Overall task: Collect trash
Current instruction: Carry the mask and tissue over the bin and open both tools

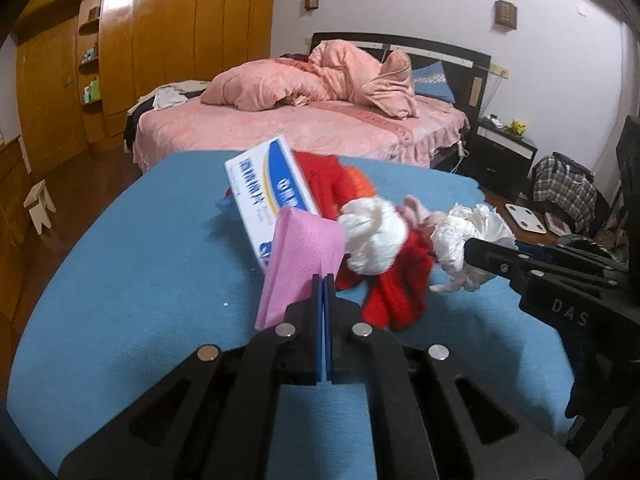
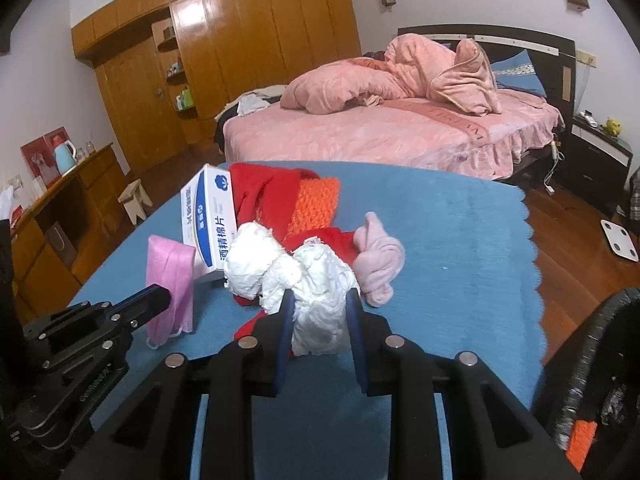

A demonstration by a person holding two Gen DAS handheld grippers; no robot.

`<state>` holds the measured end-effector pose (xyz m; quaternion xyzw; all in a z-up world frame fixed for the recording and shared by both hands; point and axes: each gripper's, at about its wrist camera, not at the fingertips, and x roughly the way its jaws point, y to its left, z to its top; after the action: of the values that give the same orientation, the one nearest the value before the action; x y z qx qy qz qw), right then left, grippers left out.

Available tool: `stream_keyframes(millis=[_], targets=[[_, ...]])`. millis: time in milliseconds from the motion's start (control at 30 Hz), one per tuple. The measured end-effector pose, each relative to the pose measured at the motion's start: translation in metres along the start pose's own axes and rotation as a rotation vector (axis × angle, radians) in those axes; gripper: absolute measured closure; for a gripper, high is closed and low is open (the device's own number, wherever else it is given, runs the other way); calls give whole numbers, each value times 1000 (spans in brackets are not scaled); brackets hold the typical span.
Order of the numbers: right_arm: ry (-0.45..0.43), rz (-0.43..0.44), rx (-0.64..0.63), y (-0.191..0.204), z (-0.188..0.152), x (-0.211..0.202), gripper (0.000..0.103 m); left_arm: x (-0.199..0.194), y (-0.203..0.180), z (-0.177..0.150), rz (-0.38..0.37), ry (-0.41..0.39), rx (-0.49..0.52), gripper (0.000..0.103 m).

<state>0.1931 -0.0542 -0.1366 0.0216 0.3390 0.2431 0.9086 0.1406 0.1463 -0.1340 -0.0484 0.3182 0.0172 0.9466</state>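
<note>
A blue cloth (image 1: 152,264) covers the table. My left gripper (image 1: 323,280) is shut on a pink face mask (image 1: 300,256), also seen hanging at the left in the right wrist view as the pink face mask (image 2: 170,280). My right gripper (image 2: 320,304) is shut on a crumpled white tissue (image 2: 316,300); the same crumpled tissue (image 1: 468,240) shows at the right in the left wrist view. A second white tissue wad (image 2: 252,260) lies beside it, the second wad (image 1: 372,236) sitting on red clothes (image 1: 400,292). A white and blue box (image 1: 272,188) leans behind.
Red and orange knitwear (image 2: 304,200) and a pale pink garment (image 2: 380,260) lie on the cloth. A dark bin rim (image 2: 592,360) sits at the lower right. Behind are a pink bed (image 2: 380,136), a wooden wardrobe (image 2: 240,40), a small stool (image 2: 136,200) and a white scale (image 2: 620,240).
</note>
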Motion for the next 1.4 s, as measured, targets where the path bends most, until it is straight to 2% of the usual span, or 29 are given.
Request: stream_keyframes(millis=[267,767,1400], targets=[[-42,-31,35,-16,-2,-37,77,-19,-31,7,-65,-26,33,103],[-98,-158,84,-73,-18,-111,77,-40,-105,9,-221,-47,100,103],[-129,-427,257,-193,-66,-200,77,-33,-271,14,-519,-24,237,103]])
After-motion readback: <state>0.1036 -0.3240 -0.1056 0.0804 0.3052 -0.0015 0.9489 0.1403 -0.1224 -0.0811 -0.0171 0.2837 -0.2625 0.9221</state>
